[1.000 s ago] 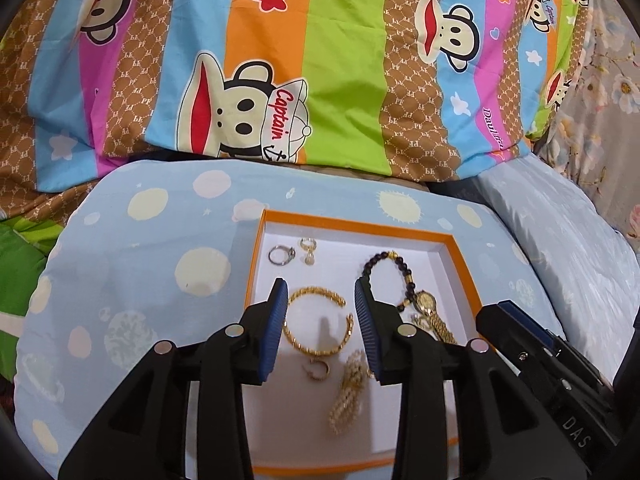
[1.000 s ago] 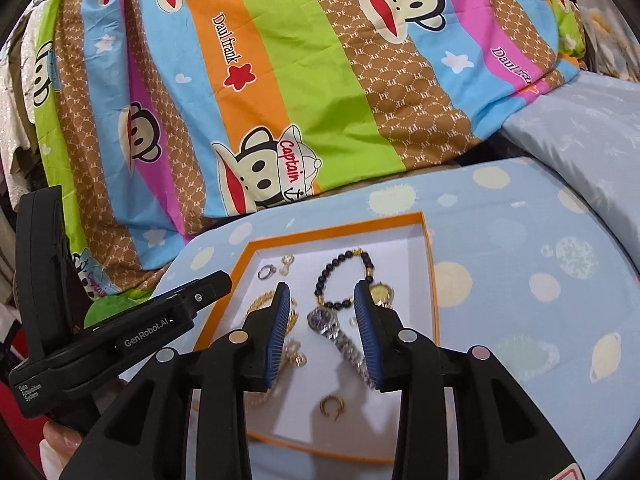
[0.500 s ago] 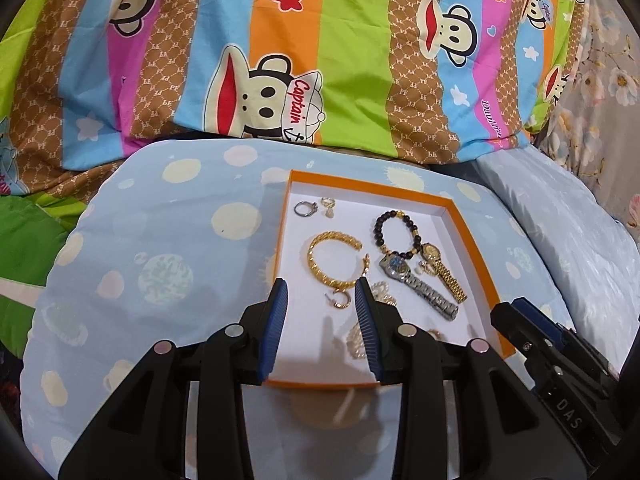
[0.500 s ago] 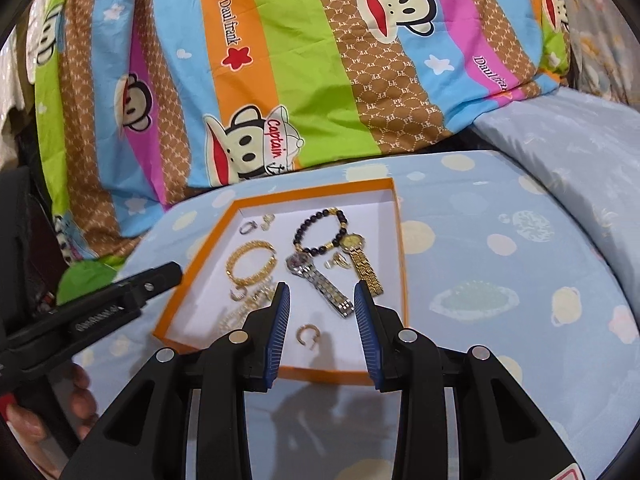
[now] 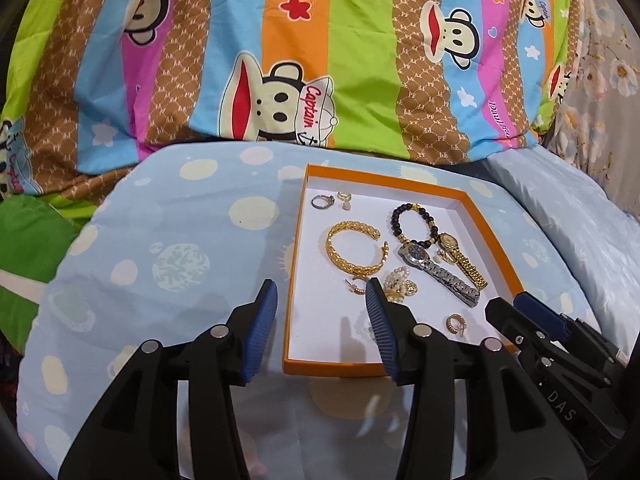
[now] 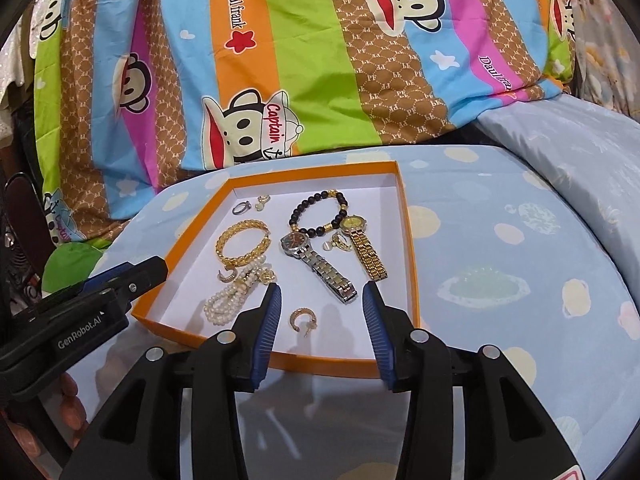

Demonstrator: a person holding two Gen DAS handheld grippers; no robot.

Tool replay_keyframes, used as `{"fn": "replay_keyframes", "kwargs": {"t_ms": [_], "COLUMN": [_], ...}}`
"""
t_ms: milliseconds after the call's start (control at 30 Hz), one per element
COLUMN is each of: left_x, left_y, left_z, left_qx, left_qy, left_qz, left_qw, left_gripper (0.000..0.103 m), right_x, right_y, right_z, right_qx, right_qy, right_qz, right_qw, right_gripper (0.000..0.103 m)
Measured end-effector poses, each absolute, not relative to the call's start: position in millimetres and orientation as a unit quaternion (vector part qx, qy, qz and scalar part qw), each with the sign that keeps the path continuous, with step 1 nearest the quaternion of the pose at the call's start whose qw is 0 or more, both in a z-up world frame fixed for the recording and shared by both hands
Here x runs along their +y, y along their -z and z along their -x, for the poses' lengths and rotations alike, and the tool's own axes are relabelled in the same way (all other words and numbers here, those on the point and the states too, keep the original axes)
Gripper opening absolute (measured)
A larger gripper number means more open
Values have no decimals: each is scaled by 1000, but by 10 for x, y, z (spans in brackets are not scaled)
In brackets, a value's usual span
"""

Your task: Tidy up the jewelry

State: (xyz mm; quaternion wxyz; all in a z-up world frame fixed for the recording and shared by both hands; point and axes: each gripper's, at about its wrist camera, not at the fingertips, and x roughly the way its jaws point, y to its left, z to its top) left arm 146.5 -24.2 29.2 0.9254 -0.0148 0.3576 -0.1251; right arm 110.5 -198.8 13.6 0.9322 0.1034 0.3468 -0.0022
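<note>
An orange-rimmed white tray (image 5: 492,220) (image 6: 408,240) lies on the pale blue dotted cushion. In it are a gold bangle (image 5: 352,248) (image 6: 240,244), a black bead bracelet (image 5: 412,220) (image 6: 320,212), a silver watch (image 5: 436,268) (image 6: 316,260), a gold watch (image 5: 460,256) (image 6: 364,244), a pearl piece (image 6: 236,296), a silver ring (image 5: 322,201) (image 6: 241,208) and gold hoop earrings (image 5: 454,324) (image 6: 302,318). My left gripper (image 5: 322,324) is open and empty above the tray's near left corner. My right gripper (image 6: 322,328) is open and empty above the tray's near edge.
A striped cartoon-monkey blanket (image 5: 320,60) (image 6: 320,60) rises behind the cushion (image 5: 160,240) (image 6: 500,280). A second pale blue pillow (image 5: 580,208) (image 6: 560,152) lies to the right. Each gripper shows at the edge of the other's view, the right one (image 5: 560,352) and the left one (image 6: 80,312).
Both grippers have pulled back from low over the tray to its near edge. The jewelry now lies farther ahead. Both stayed open.
</note>
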Motion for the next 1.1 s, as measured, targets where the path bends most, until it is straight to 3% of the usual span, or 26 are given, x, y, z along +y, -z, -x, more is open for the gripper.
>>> {"fn": "replay_keyframes", "kwargs": {"t_ms": [200,267,700,933,1100], "left_x": [-315,-345,-414,-297,-304], "left_y": [-320,-321,-352,-357,-353], "left_z": [-1381,-1348,-1239,-1223,-1167], "left_qx": [338,333,311,310,294], "left_qy": [111,107,77,49,30], "left_qz": [-13,-22,-52,-23,-38], "left_qw": [935,936,946,949,955], "left_gripper": [52,63,65,84,87], "right_x": [-1892,-1876,-1850,-1927,-1916], "right_y": [-187,-204,-238,-257,-266], "right_z": [-1062,-1041,-964,-902,-862], "right_qx": [335,329,326,321,321], "right_qy": [6,10,31,42,45], "right_qz": [-80,-74,-60,-85,-79], "right_qw": [939,941,943,942,943], "right_gripper": [54,61,62,76,78]}}
